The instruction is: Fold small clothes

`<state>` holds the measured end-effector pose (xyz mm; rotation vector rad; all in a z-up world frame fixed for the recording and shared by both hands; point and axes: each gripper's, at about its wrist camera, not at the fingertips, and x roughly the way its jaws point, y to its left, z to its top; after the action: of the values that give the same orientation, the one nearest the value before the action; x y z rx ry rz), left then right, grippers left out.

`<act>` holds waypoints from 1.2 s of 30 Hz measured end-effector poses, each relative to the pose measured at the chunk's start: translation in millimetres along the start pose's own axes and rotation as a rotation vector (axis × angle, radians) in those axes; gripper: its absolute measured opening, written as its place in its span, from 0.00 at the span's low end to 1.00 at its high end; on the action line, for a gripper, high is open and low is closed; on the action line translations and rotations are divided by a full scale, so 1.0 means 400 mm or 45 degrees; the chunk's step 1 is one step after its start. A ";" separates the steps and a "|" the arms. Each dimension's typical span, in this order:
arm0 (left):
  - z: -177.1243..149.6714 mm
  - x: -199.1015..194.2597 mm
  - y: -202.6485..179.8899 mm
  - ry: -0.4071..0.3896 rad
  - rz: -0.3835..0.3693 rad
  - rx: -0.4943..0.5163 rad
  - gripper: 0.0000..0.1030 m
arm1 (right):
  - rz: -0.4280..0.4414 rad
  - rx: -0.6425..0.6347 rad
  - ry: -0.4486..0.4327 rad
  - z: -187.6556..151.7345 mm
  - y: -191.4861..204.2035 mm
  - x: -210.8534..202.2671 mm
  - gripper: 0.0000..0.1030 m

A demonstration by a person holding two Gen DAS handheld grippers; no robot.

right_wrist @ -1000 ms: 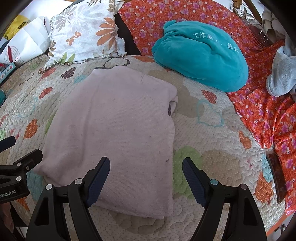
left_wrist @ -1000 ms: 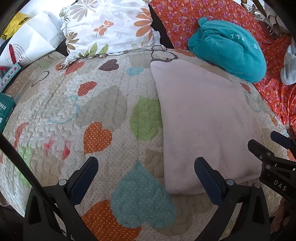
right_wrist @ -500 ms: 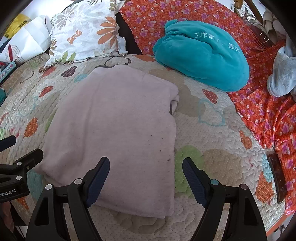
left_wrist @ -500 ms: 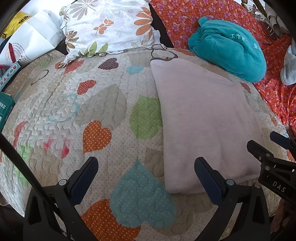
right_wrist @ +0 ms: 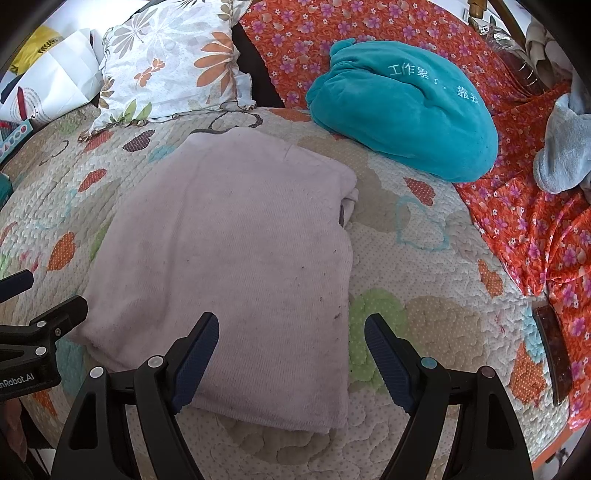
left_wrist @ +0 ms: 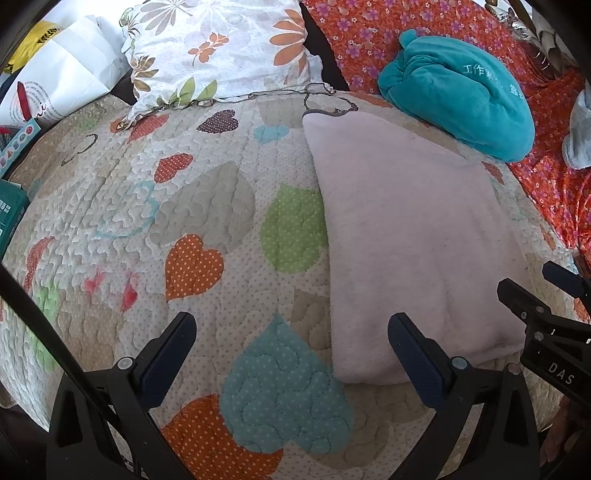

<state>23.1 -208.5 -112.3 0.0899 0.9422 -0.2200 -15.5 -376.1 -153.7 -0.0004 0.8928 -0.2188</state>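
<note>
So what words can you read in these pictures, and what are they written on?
"工作累" then more characters too blurred to read: stitched on the teal cushion.
"DAS": on the right gripper, seen from the left camera.
"nRobot.AI", cut off at the edge: on the left gripper, seen from the right camera.
Print on the white bag: too small to read.
Letters on the yellow bag: too blurred.

left gripper [left_wrist: 291, 345]: jaws spread wide, nothing between them, low centre of its own view (also seen at the left edge of the right view) | right gripper [right_wrist: 291, 345]: jaws spread wide, empty, low centre of its own view, its black frame showing at the lower right of the left view
</note>
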 end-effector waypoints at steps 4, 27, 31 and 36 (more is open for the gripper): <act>0.000 0.001 0.001 0.000 -0.001 0.000 1.00 | 0.001 -0.002 -0.002 -0.001 0.001 0.000 0.83; -0.003 0.007 0.006 0.015 -0.004 -0.015 1.00 | 0.004 -0.014 0.004 0.001 0.005 0.003 0.84; -0.002 0.008 0.006 0.016 -0.003 -0.013 1.00 | 0.002 -0.013 0.004 0.001 0.006 0.002 0.84; -0.006 0.012 0.008 0.018 -0.003 -0.013 1.00 | 0.002 -0.012 0.003 0.001 0.007 0.001 0.84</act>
<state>24.5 -205.8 -117.7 0.0806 0.9578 -0.2170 -14.5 -373.6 -154.1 -0.0082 0.8959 -0.2135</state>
